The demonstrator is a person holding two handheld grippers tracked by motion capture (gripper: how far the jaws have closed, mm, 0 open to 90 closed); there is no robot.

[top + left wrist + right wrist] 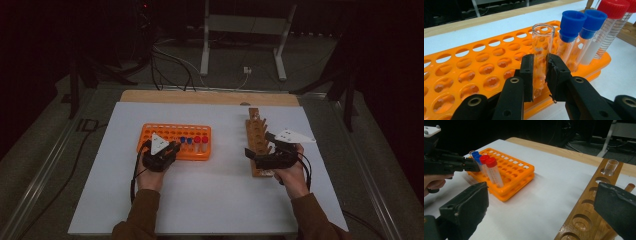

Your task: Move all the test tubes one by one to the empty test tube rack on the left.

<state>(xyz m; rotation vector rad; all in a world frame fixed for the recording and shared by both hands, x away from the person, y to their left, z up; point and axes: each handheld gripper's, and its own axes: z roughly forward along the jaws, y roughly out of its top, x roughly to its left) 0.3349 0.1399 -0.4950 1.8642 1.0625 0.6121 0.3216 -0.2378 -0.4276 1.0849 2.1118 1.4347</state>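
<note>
Standing at the table, I see the left gripper [539,75] with its two black jaws pressed together on a clear glass tube [541,47] that has no cap. The tube stands upright in a hole near the front edge of the orange rack [474,67], just beside two blue-capped tubes [572,27]; two red-capped tubes [614,15] stand further along the same row. The rack lies on the white table sheet [225,190], on the left part of it. The right gripper [541,207] has its jaws wide apart and holds nothing; it hovers over the wooden rack [586,210], in which one short clear tube [610,167] stands near the far end.
</note>
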